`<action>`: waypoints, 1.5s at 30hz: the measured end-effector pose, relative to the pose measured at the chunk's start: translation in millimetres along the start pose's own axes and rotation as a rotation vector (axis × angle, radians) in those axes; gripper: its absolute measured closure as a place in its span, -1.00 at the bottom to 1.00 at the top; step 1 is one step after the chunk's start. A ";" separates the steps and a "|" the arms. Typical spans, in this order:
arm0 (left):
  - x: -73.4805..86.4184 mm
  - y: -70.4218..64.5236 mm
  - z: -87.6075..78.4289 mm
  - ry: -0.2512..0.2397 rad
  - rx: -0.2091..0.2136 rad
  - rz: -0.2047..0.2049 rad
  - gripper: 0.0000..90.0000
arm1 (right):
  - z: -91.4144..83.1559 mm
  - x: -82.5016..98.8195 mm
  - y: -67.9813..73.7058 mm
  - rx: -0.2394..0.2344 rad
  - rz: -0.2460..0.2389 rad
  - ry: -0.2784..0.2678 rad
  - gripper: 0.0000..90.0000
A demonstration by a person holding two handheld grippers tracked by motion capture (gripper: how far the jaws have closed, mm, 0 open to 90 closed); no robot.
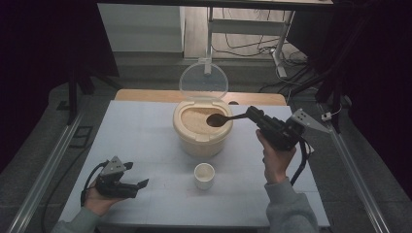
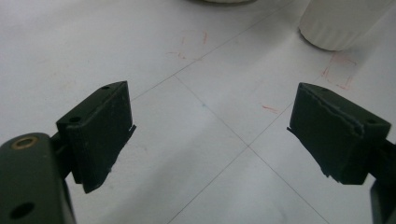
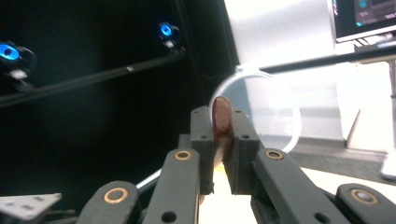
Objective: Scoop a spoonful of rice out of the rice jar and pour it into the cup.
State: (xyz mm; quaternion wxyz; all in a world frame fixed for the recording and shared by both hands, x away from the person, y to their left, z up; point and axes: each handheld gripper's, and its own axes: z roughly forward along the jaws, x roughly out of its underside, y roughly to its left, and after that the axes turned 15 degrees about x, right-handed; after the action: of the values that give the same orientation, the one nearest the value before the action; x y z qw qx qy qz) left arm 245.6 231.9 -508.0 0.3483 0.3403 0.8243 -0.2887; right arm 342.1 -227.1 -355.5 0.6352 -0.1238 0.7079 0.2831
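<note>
- Table point(image 1: 145, 136): I'm working on a white-topped table w/ faint grid lines and red marks; everything is sitting mid-table.
- Rice container point(image 1: 201, 128): a cream round tub w/ its clear hinged lid point(image 1: 203, 80) standing open behind it, grain showing up to near the rim.
- Right gripper point(image 1: 252, 114): I'm holding it right of the tub, tilted toward it; its jaws are clamping tight on the handle of a brown wooden spoon point(image 1: 217, 119). In the right gripper view the spoon point(image 3: 221, 116) is sitting edge-on between the pads, lid behind it.
- Left gripper point(image 1: 141, 185): I'm resting it at the near left corner, well apart from the tub; its jaws are standing wide w/ nothing between them, bare table below in the left gripper view.
- Cup point(image 1: 204, 175): small white ribbed cup just in front of the tub, looking empty from above.
- Spoon bowl: hovering over the tub's right side; can't tell if it's carrying rice.
- Risks, my read: the grip is on a thin handle, so the spoon could be twisting in the pads and tipping grain. The cup mouth is narrow vs the spoon bowl, so pouring fast or off-centre would be scattering rice on the table. Nothing is steadying the cup; a knock from the spoon could be toppling it.
</note>
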 end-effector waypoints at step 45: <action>-0.6 -0.8 5.3 0.024 0.014 0.010 -0.70 | 72.3 36.8 -2.2 0.209 -0.053 0.247 0.85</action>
State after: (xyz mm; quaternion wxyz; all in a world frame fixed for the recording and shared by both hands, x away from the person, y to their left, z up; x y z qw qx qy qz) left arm 247.3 227.5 -510.5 0.3372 0.3503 0.8248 -0.2886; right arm 397.3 -181.7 -394.1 0.5600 -0.1095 0.8026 0.1737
